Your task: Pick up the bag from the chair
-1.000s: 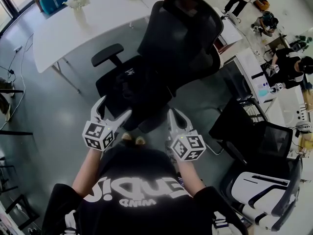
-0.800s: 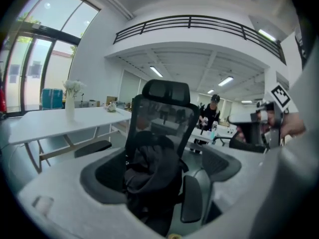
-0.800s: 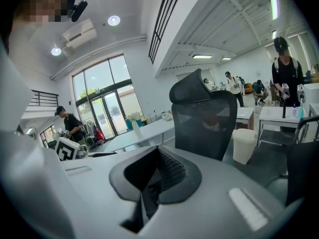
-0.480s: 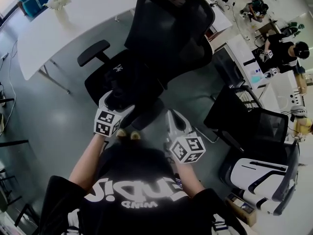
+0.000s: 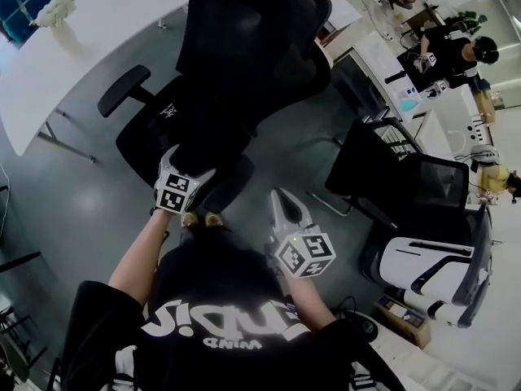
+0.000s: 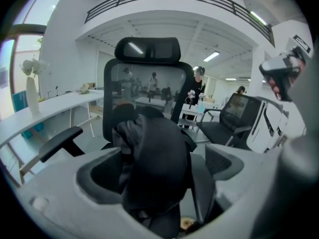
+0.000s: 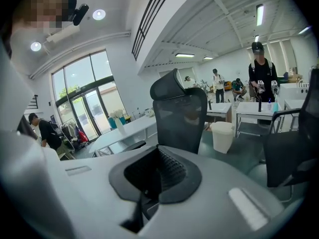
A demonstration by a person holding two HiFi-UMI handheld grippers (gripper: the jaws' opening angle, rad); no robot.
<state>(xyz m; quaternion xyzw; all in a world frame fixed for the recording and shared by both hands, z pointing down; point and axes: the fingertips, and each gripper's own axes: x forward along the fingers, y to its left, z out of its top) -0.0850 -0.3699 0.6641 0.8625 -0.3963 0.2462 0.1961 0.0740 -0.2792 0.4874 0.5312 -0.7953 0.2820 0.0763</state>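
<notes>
A black bag (image 5: 186, 127) lies slumped on the seat of a black office chair (image 5: 252, 39). My left gripper (image 5: 186, 163) is at the front edge of that seat, and its jaws stand wide apart. In the left gripper view the bag (image 6: 154, 163) fills the gap between the jaws of the left gripper (image 6: 162, 156), and I cannot see them pinching it. My right gripper (image 5: 282, 198) hangs over the grey floor to the right of the seat. In its own view the right gripper (image 7: 154, 168) is shut on nothing and faces the chair's backrest (image 7: 180, 116).
A long white table (image 5: 81, 47) with a vase of white flowers (image 5: 57, 10) runs behind the chair. The chair's left armrest (image 5: 124, 90) juts out. Another black chair (image 5: 383, 169) and a white-and-black chair (image 5: 431, 267) stand at the right. People work at desks at the far right (image 5: 456, 47).
My left gripper has moved forward to the seat, so the bag now sits between its jaws. The right gripper has stayed low beside the chair. The head view has shifted toward the chair.
</notes>
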